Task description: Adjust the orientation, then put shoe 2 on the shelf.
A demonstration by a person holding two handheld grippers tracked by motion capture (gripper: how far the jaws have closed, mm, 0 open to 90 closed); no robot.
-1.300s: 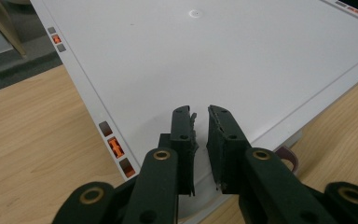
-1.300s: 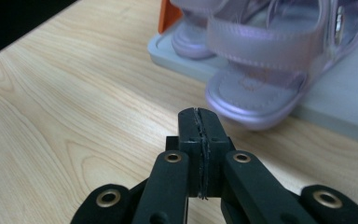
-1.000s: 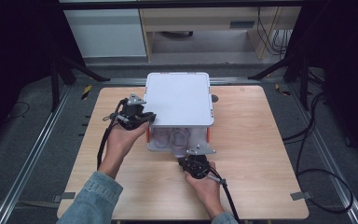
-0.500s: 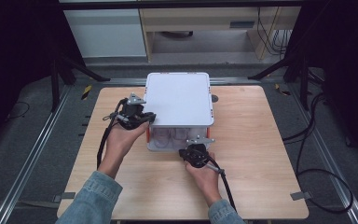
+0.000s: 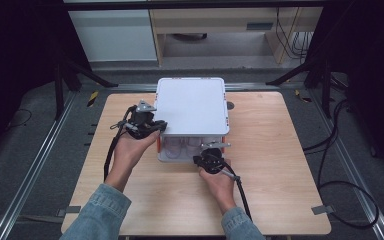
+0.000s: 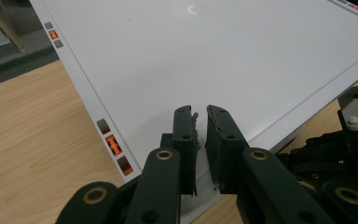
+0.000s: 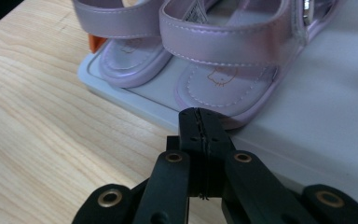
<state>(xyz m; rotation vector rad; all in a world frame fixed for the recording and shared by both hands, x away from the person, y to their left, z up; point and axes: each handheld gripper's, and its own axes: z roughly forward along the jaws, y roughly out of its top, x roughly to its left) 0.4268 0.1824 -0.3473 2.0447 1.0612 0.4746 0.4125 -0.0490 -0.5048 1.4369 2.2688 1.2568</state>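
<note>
currently, item one: a white rectangular plastic storage box with a flat lid [image 5: 192, 107] and orange side clips is sitting at the middle of the pale wooden table [image 5: 280, 165], its clear front drawer pulled partly out toward the person.

item two: a pair of small pink strapped sandals [image 7: 223, 56] is lying side by side on the drawer's white tray [image 7: 335, 126], toes pointing toward the person, straps arching over printed insoles.

item three: the left gripper [image 6: 201, 122] is hovering over the near left corner of the lid, its jaws standing narrowly apart with nothing between them; whether it is pressing down on the lid cannot be told.

item four: the right gripper [image 7: 200, 122] is resting at the front lip of the tray, just beside the nearer sandal's toe, jaws pressed together; whether they are pinching the lip cannot be told.

status, as judged: the drawer is open and the sandals are exposed but not yet lifted; taking them out, or sliding the drawer home, is what appears to be remaining.
</note>
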